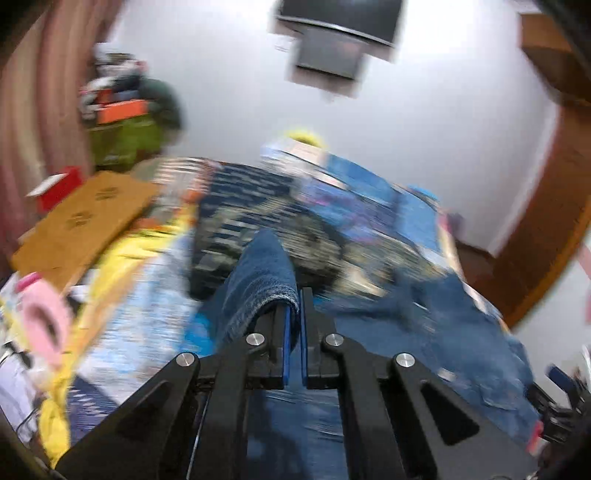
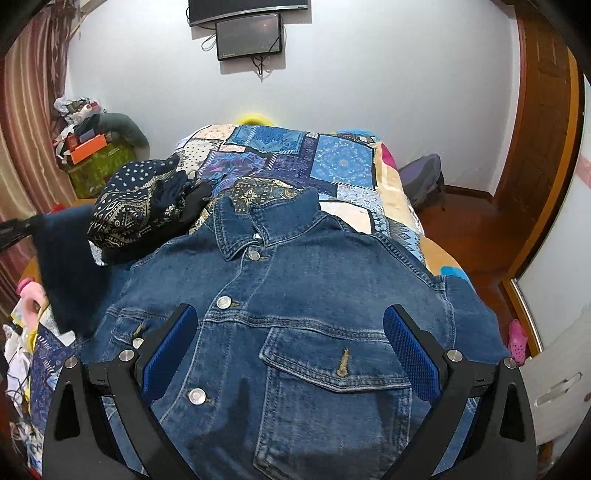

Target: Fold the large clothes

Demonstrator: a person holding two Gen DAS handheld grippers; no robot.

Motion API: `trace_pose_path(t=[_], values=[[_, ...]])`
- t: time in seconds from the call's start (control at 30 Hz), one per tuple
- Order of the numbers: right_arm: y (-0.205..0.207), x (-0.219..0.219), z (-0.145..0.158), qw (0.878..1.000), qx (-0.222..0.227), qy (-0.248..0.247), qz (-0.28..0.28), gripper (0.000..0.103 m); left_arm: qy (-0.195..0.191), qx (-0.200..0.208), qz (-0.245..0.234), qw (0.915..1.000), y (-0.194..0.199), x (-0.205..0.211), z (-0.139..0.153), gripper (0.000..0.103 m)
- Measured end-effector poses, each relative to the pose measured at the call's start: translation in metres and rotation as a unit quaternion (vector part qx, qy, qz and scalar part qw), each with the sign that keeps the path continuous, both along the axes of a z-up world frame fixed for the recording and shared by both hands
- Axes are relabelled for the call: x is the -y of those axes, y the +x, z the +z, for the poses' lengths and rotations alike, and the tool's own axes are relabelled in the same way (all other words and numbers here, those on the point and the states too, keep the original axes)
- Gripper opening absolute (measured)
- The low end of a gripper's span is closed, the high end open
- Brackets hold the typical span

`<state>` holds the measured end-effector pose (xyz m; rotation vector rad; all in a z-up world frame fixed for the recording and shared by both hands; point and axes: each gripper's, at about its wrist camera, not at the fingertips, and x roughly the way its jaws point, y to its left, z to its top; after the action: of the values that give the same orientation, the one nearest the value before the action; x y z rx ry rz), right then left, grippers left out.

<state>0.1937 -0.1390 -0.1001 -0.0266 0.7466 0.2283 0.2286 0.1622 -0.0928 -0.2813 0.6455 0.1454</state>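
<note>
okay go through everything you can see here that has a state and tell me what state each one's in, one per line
left gripper: shut on a fold of the denim.
right gripper: open, holding nothing, above the jacket front.
denim jacket: spread front-up on the bed, buttoned, one sleeve lifted.
chest pocket flap: closed.
patterned dark garment: crumpled beside the jacket.
wall screen: dark.

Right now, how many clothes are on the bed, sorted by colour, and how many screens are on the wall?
Blue denim jacket: 1
Dark navy patterned garment: 1
Black screens on the wall: 2
Total: 4
</note>
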Motion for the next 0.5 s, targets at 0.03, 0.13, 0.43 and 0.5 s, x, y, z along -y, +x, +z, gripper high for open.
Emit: trace_pose_path(t=[0.03, 0.13, 0.43, 0.5], values=[[0.000, 0.002, -0.001, 1.000, -0.001, 0.002, 0.000, 0.100, -0.005, -0.009, -0.023, 0.9997, 0.006, 0.016, -0.004, 0.002], [-0.001, 0.009, -0.002, 1.000, -0.005, 0.008, -0.003, 0.100, -0.017, -0.055, -0.087, 0.9945, 0.019, 0.060, -0.027, 0.003], [-0.004, 0.029, -0.006, 1.000, -0.009, 0.016, -0.020, 0.100, 0.009, -0.199, -0.146, 0.9690, 0.016, 0.128, -0.114, 0.009], [-0.003, 0.032, -0.007, 0.999, -0.011, 0.017, -0.026, 0.100, 0.008, -0.200, -0.148, 0.9686, 0.011, 0.124, -0.114, 0.013]])
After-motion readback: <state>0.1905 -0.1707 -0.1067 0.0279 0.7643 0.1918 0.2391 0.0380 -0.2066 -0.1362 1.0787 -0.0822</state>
